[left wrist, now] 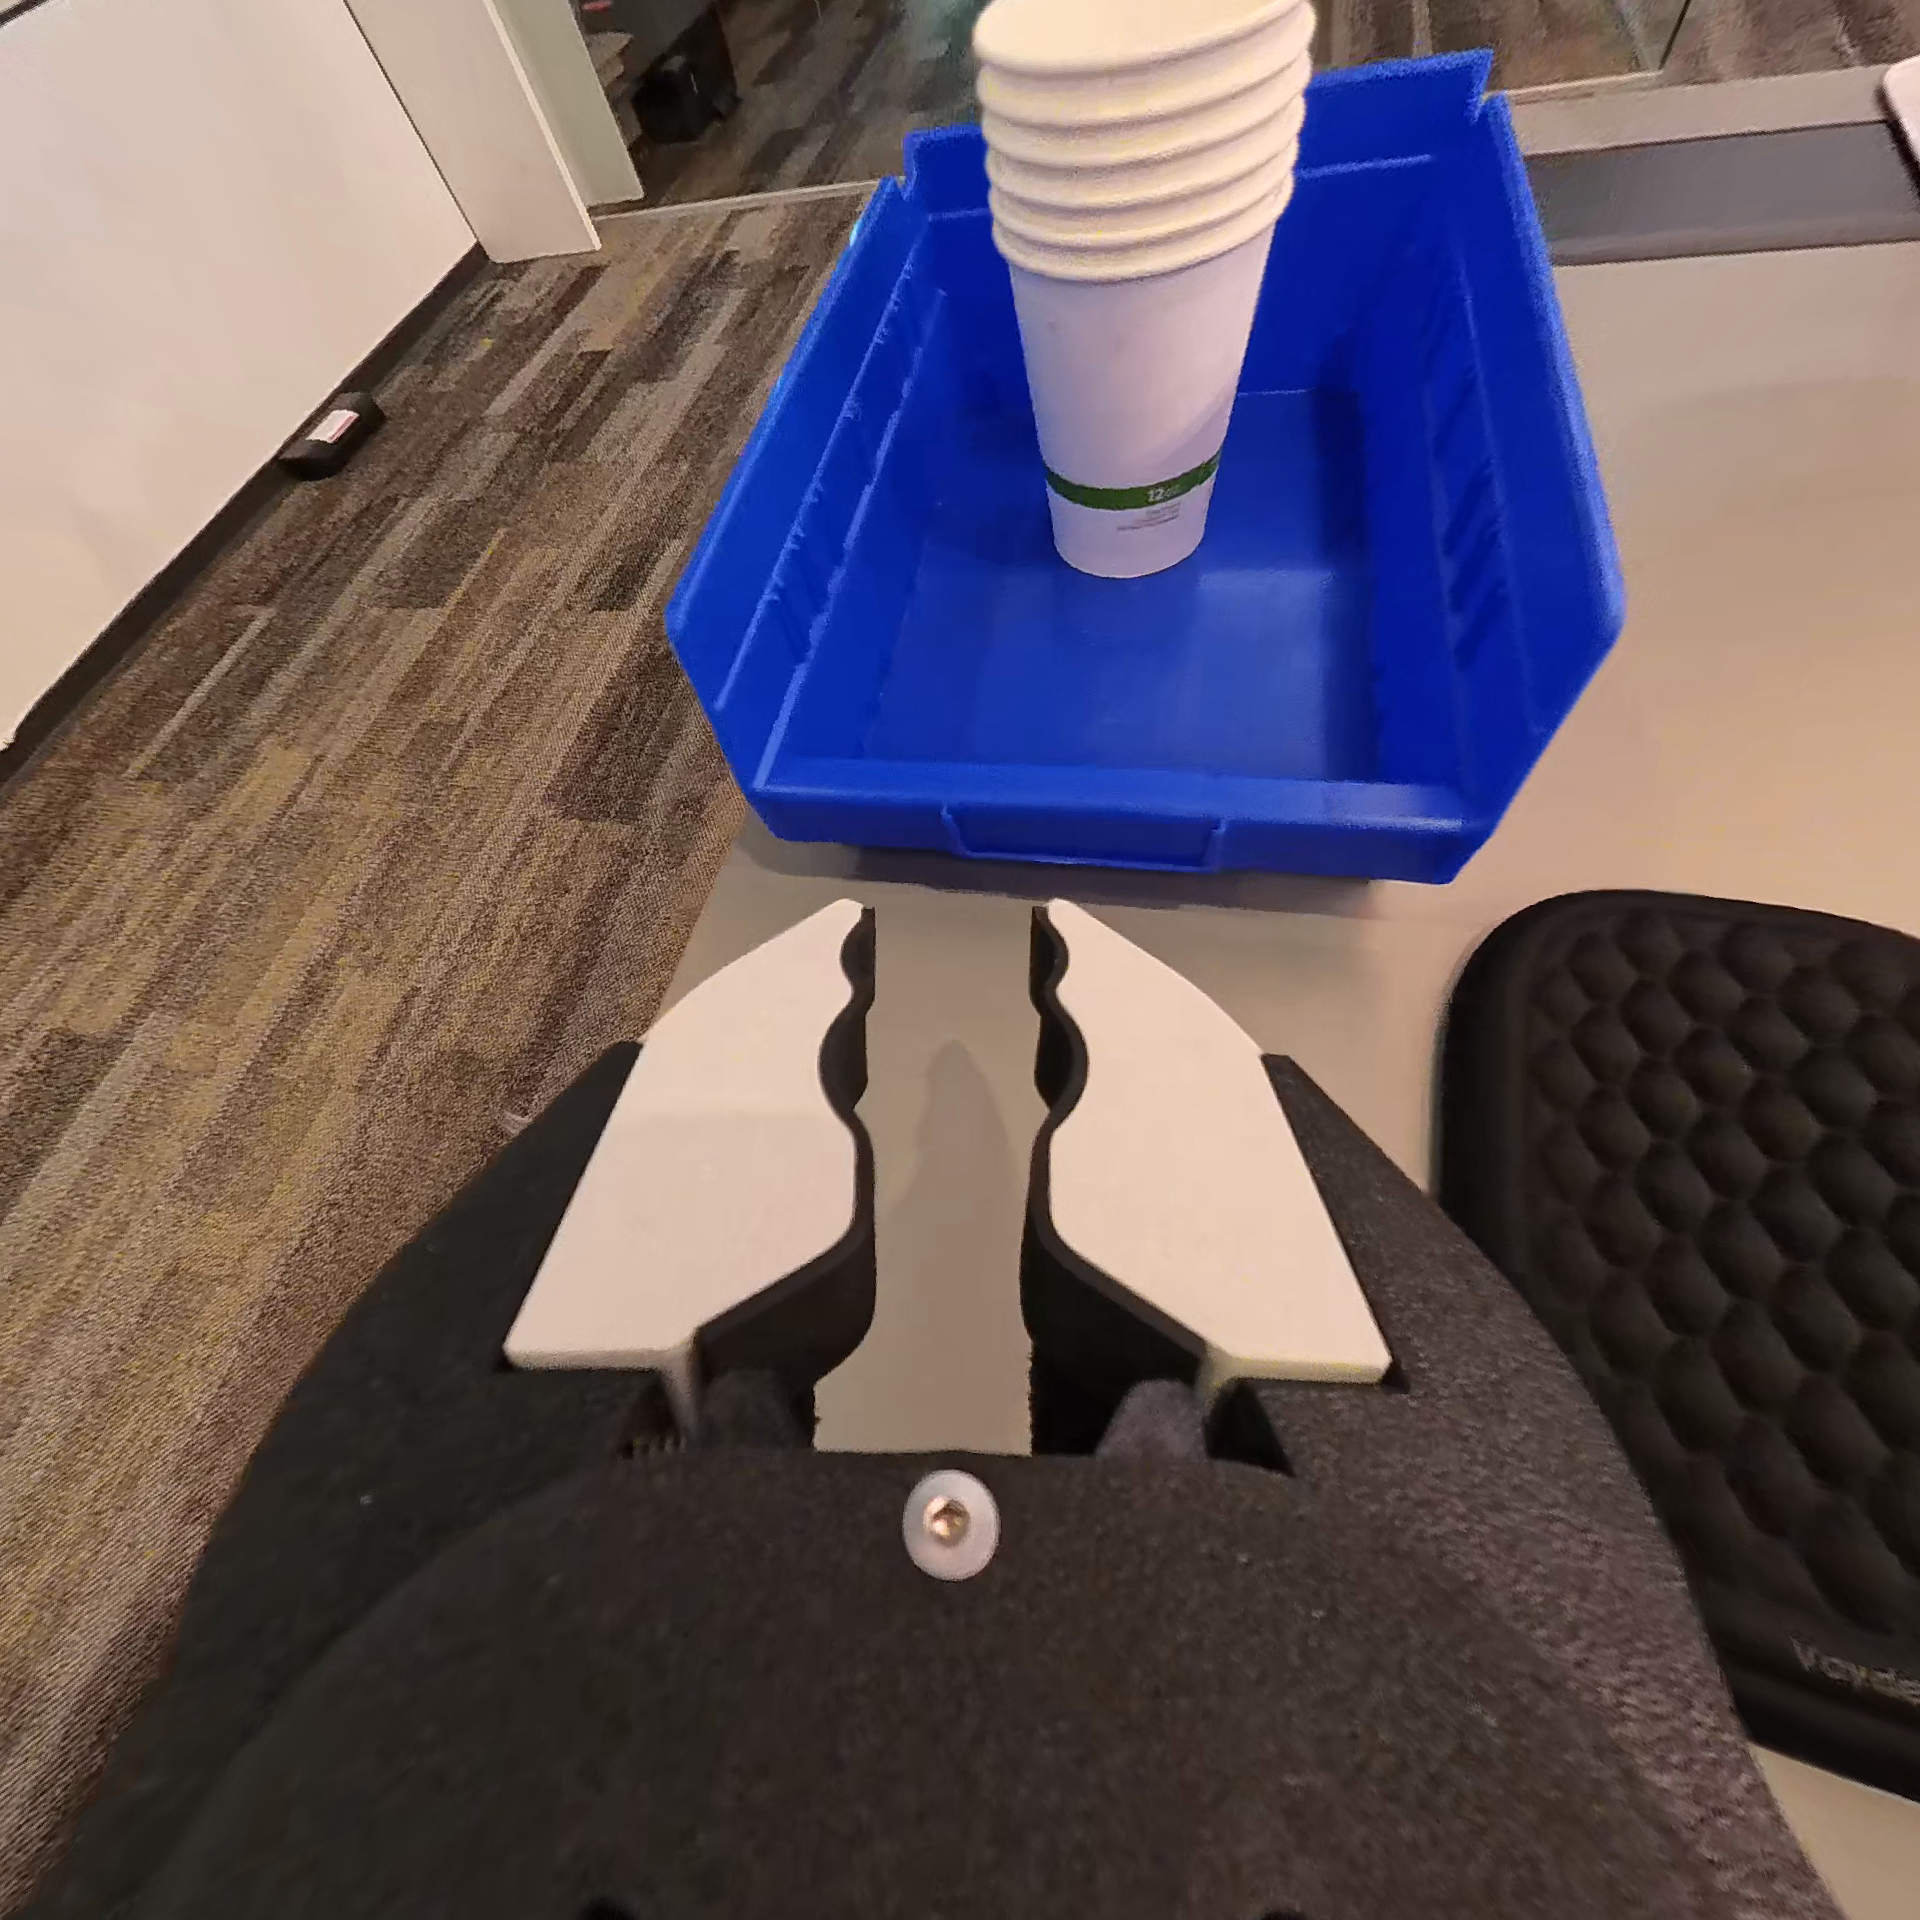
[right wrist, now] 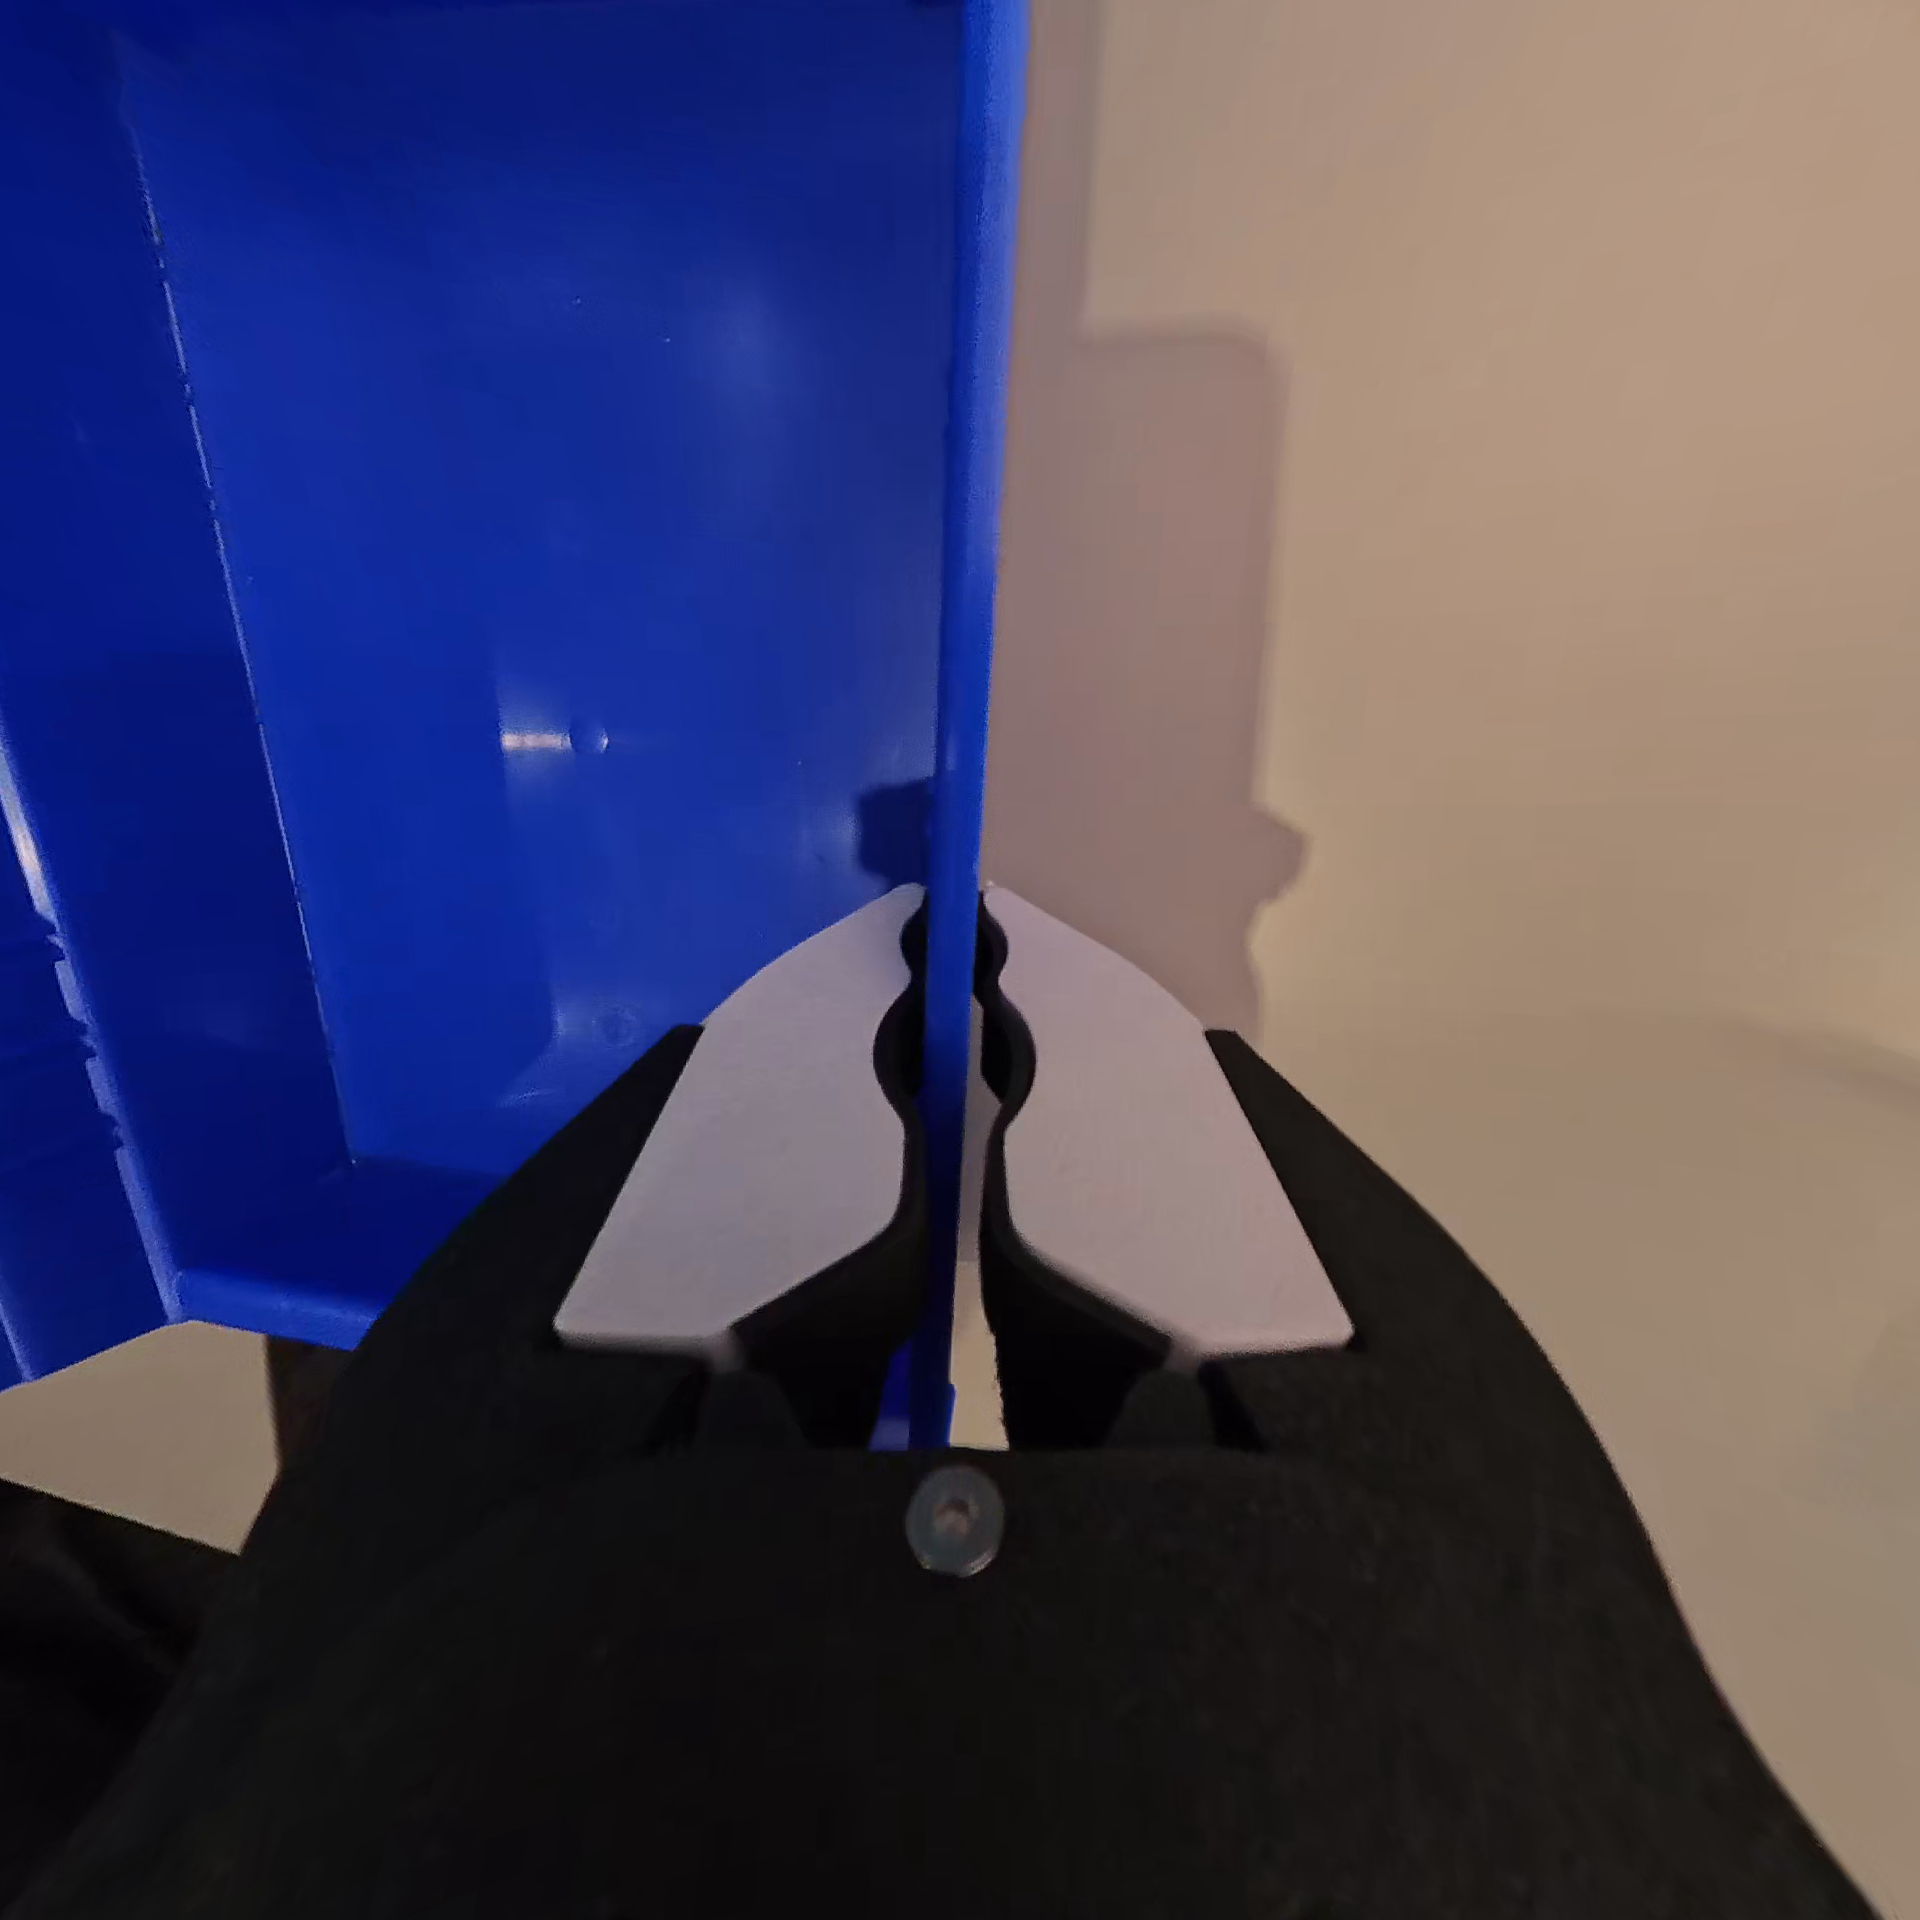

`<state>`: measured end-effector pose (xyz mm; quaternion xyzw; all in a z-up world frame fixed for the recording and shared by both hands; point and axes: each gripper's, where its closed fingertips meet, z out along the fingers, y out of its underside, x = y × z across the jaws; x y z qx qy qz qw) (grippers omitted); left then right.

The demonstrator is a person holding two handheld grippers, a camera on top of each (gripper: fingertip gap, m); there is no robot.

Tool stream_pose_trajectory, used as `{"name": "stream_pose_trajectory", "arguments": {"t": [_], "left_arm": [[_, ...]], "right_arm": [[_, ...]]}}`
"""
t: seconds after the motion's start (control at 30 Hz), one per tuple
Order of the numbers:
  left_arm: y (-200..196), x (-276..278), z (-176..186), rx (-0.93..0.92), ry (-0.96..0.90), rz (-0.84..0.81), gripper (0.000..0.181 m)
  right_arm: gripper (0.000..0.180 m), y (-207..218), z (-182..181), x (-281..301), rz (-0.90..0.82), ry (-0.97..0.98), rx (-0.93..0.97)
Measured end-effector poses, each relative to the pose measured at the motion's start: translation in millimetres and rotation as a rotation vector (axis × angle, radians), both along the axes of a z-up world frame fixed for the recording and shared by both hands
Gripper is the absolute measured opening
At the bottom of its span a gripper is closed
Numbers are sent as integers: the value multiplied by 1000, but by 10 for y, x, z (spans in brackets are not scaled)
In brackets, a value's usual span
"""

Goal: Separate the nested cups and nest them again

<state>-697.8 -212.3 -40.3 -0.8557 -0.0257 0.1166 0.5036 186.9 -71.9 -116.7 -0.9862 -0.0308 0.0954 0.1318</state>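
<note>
Bearing a green printed band, nested cups point(left wrist: 1138, 281) in blue bin point(left wrist: 1538, 436).

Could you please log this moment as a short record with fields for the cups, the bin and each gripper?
cups: white nested stack, upright, leaning slightly, inside the bin
bin: blue plastic bin on a light table
left gripper: open, holding nothing, short of the bin's front wall
right gripper: shut on the bin's side wall
beside: black honeycomb pad
</note>
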Motion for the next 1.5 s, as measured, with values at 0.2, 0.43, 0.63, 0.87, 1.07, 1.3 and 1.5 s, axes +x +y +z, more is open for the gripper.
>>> {"name": "stream_pose_trajectory", "arguments": {"t": [0.2,0.43,0.63,0.87,1.07,1.3,1.5], "left_arm": [[93,219,95,6,34,12,27],[245,465,273,21,54,3,27],[306,628,316,10,80,-17,27],[273,673,347,25,55,-29,30],[220,664,444,54,20,-47,49],[333,820,669,161,-28,-182,60],[934,769,490,91,-106,-231,68]], "right_arm": [[5,-176,-11,779,-86,30,16],[5,-332,-20,1343,-153,38,27],[5,-387,-24,1576,-171,39,39],[7,-375,24,1636,-112,-35,102],[60,-279,577,1873,-156,-295,332],[82,-171,2173,1185,-69,-477,1044],[66,-143,2718,-282,184,-196,1334]]}}
